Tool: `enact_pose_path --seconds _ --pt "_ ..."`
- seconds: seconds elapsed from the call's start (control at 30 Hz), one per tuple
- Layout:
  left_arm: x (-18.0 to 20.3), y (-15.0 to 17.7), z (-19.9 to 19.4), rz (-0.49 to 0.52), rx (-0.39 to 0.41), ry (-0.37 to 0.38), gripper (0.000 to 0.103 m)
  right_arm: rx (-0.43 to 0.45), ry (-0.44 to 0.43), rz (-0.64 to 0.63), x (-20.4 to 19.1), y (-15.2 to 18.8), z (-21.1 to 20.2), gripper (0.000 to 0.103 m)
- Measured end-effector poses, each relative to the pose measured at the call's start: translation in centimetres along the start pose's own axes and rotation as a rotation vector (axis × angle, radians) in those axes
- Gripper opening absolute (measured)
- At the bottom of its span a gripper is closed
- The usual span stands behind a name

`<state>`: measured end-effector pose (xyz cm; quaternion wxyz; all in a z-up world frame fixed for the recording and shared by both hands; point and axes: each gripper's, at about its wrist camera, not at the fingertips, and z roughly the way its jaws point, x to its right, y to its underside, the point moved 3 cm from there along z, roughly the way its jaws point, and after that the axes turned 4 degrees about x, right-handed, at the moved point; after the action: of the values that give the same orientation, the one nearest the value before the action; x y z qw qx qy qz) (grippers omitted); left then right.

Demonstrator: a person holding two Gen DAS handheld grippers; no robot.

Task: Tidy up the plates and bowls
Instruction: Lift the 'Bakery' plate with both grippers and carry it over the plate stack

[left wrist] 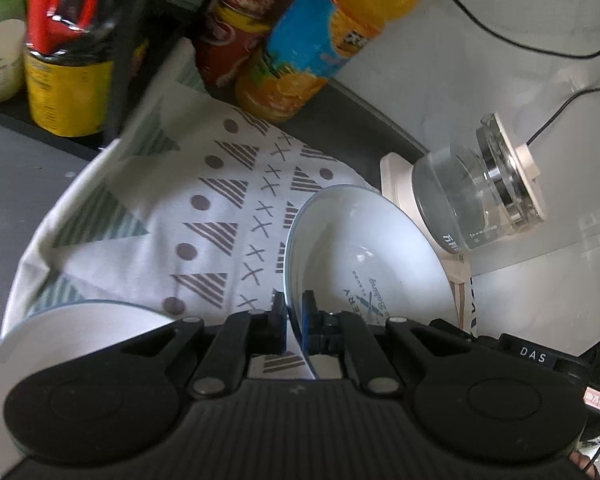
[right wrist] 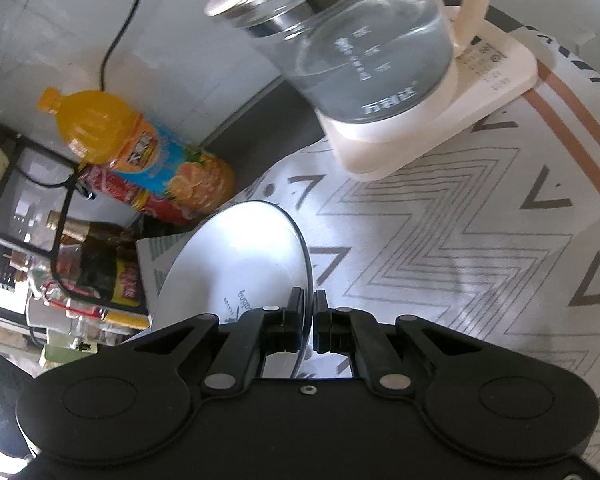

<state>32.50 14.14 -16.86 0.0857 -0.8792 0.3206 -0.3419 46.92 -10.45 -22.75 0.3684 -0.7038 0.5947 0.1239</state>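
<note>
Left tongs point(left wrist: 295, 312) clamped on rim of white bowl point(left wrist: 364, 248), dark-edged, blue print inside, held tilted above patterned cloth point(left wrist: 204, 184). Right tongs point(right wrist: 309, 314) clamped on rim of white plate point(right wrist: 240, 256), edge-on over zigzag cloth point(right wrist: 440, 260). Beyond, glass kettle point(right wrist: 364, 48) and bottles point(right wrist: 148, 152) crowd counter's back edge.

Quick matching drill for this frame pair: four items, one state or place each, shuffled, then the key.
1. left gripper
2. right gripper
3. glass kettle
4. orange juice bottle

A. beside a red bottle
B. on a cream base
C. clamped on a plate's rim
D. clamped on a bowl's rim

Pairs: 1-D, 2-C, 3-B, 4-A
</note>
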Motion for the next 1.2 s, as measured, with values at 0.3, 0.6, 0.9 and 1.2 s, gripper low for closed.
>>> enact_pose_path --seconds 0.3,0.6,0.9,1.2 --pt "-2.7 0.8 -3.2 -0.018 0.03 0.004 0.004 0.012 -0.03 -0.016 -2.7 2.4 -0.7 0.005" --pt "-5.7 2.3 -6.1 -0.038 0.051 -0.001 0.004 0.006 -0.047 -0.037 -4.6 5.9 -1.3 0.005" --pt "-8.9 4.2 -8.0 -0.066 0.045 -0.012 0.004 -0.009 -0.052 -0.05 -6.1 10.0 -1.5 0.006" --pt "-11.1 6.2 -8.5 -0.079 0.018 -0.028 0.004 -0.026 -0.011 -0.121 -6.7 13.3 -1.8 0.007"
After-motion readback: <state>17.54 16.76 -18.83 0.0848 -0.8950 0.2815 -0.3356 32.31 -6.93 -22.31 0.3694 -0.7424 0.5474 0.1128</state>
